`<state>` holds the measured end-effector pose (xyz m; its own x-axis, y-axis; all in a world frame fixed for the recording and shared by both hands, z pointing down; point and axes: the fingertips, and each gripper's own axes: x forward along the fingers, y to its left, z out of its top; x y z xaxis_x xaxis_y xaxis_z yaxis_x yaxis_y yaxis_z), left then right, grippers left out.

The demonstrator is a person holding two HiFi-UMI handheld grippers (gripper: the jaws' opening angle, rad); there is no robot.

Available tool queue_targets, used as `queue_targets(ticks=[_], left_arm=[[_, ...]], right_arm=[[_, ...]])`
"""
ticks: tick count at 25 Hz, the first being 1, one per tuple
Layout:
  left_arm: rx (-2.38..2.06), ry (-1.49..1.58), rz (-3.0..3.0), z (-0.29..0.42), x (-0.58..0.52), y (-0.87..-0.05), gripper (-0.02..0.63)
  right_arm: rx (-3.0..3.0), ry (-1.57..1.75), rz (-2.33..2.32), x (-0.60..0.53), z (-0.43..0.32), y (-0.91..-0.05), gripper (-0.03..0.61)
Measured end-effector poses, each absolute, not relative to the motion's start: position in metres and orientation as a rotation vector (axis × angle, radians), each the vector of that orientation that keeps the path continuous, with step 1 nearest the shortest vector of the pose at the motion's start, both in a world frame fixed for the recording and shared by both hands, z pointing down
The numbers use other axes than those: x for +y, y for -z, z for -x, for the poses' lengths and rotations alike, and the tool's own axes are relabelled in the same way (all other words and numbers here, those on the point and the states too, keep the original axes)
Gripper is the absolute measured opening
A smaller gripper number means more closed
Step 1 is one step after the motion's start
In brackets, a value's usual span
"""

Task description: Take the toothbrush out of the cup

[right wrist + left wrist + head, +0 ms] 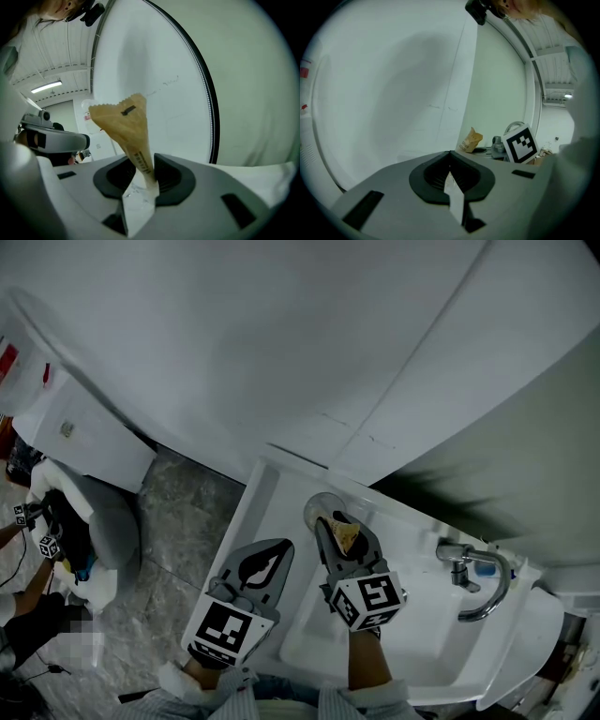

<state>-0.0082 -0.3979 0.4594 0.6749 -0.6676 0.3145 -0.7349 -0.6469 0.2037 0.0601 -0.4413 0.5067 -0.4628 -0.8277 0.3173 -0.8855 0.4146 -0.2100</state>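
Note:
A tan paper-wrapped toothbrush (346,536) stands between the jaws of my right gripper (341,529), whose pads press on its narrow lower part. Its wide crimped top (123,118) sticks up above the right gripper (142,165). A clear cup (322,505) sits on the back ledge of the white sink (265,502), just beyond and partly under the gripper. The wrapper's lower end is hidden. My left gripper (283,546) hovers to the left of the right one, over the sink's left rim, shut and empty. From the left gripper (450,160) view, the wrapper (471,139) shows off to the right.
A chrome faucet (475,579) stands at the right end of the sink. White wall panels (281,343) rise close behind the ledge. Grey stone floor (183,512) and a white fixture (84,437) lie to the left, with a person's hand (37,540) at the far left.

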Motion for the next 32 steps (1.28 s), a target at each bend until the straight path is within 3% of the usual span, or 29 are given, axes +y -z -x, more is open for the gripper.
queue_targets(ticks=[2, 9, 32], left_arm=[[-1.108, -0.298, -2.572, 0.008, -0.397, -0.46, 0.017], [-1.119, -0.286, -2.59, 0.01, -0.398, -0.458, 0.017], [-1.16, -0.208, -2.67, 0.014, -0.374, -0.414, 0.017]], right_arm=[[-2.483, -0.503, -1.542, -0.442, -0.062, -0.507, 0.081], [-2.447, -0.46, -1.577, -0.445, -0.068, -0.504, 0.041], [-2.473, -0.298, -1.608, -0.426, -0.064, -0.447, 0.038]])
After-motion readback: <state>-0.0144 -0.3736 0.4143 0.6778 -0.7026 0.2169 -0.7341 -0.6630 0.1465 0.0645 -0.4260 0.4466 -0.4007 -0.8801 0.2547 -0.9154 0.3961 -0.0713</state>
